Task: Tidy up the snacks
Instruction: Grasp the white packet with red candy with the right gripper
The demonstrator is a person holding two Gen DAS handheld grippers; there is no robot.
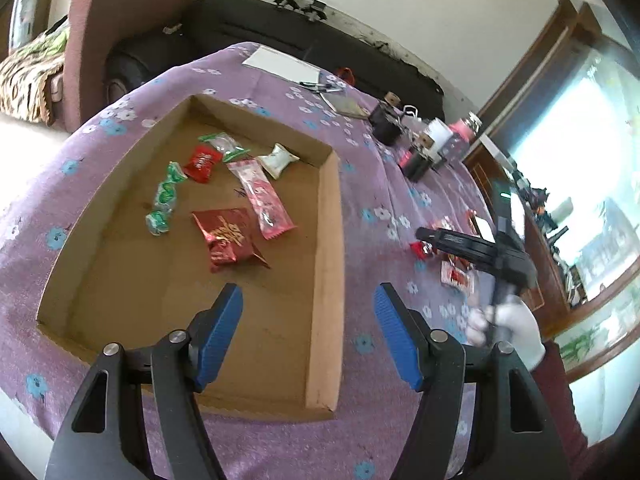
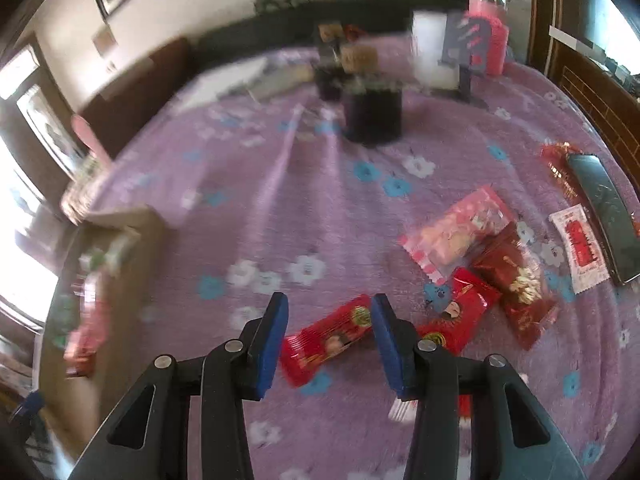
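6 wrapped snacks are already gathered in the shallow cardboard box (image 1: pixel 326 240) on the purple flowered cloth (image 1: pixel 360 128), among them a red foil packet (image 1: pixel 228 240) and a long pink wrapper (image 1: pixel 264 200), and the left gripper (image 1: pixel 308 332) is held above the box's near end with its jaws well apart and nothing between them, apparently free for another item. On the right of the box, the loose pile is being approached by the right gripper (image 2: pixel 330 336), whose jaws are partly open and empty, poised over a red snack bar (image 2: pixel 328 338) lying flat on the cloth, probably the next piece to be taken.
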